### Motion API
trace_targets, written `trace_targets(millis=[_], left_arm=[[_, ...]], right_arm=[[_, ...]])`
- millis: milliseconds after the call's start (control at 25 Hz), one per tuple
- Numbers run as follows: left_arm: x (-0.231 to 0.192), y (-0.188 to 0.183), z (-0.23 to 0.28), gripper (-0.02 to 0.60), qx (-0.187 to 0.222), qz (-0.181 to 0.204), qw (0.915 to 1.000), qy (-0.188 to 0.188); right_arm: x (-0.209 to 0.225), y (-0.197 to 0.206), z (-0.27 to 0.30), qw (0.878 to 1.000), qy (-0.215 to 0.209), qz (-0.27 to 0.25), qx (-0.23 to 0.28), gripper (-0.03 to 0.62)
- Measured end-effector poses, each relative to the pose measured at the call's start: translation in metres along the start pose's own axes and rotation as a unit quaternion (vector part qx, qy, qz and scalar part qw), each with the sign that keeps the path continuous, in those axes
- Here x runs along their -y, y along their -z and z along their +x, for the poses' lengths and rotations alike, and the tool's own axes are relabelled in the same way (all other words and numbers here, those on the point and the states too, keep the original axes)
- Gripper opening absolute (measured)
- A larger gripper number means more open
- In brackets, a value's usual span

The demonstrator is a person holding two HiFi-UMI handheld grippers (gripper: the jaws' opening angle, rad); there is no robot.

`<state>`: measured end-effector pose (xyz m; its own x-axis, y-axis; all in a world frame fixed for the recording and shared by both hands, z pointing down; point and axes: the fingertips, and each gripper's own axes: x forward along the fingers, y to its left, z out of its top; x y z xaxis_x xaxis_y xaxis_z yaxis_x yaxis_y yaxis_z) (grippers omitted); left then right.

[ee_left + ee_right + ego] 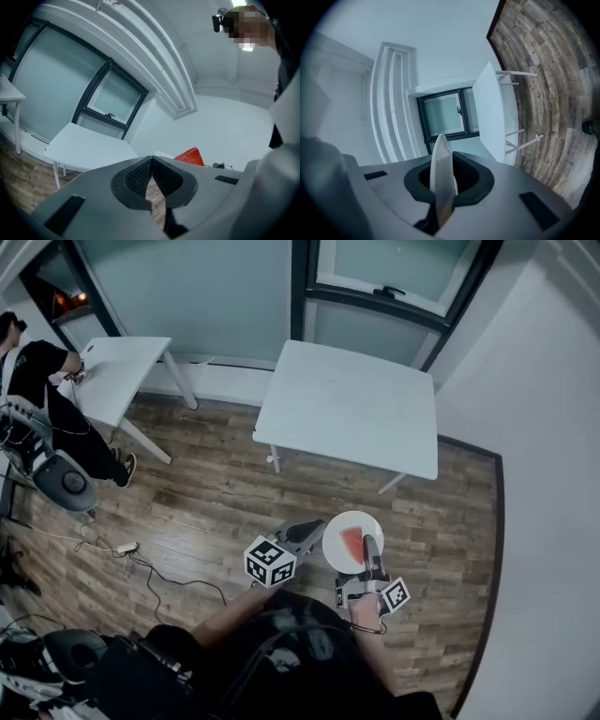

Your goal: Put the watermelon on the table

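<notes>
Our right gripper [368, 545] clamps the rim of the round white plate [333, 540] carrying the red watermelon wedge [352, 542]. Our left gripper [317, 529] is closed and empty, near the white square table [352, 409].

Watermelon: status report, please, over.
Right gripper shut on plate rim. Left gripper shut, empty. Watermelon on plate, short of table. Nothing in the way.

I can read no words, numbers or brands anywhere; the marker cubes [270, 562] carry only black-and-white square patterns.
</notes>
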<state>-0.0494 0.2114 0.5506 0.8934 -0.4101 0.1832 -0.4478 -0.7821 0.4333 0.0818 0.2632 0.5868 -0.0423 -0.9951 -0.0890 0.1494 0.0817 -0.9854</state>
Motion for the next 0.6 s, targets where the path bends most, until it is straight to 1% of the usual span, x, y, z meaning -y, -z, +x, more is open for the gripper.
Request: trace_targets(millis=[160,280,400,520,600], left_arm=[[-0.040,-0.024,0.019,0.005,-0.008,0.001,0.9999,0.011],[-0.065,-0.037,0.032,0.005,-0.018,0.003,0.9996,0.020],[-0.079,-0.050,0.046,0.005,-0.016,0.007,0.9996,0.024],[-0.089,-0.056,0.059,0.005,-0.013,0.007,0.9997,0.021],[-0.100,-0.057,0.073,0.005,-0.018,0.003,0.9997,0.015]], right_arm=[[-0.007,-0.001,0.045,1.000,-0.004,-0.010,0.005,0.024],[-0.006,-0.009,0.064,1.000,-0.005,-0.008,0.027,0.023],[-0.001,-0.020,0.080,0.999,-0.001,-0.001,0.040,0.023],[0.003,-0.029,0.100,0.999,0.003,0.000,0.038,0.023],[0.004,-0.036,0.121,0.999,0.004,0.000,0.033,0.023]])
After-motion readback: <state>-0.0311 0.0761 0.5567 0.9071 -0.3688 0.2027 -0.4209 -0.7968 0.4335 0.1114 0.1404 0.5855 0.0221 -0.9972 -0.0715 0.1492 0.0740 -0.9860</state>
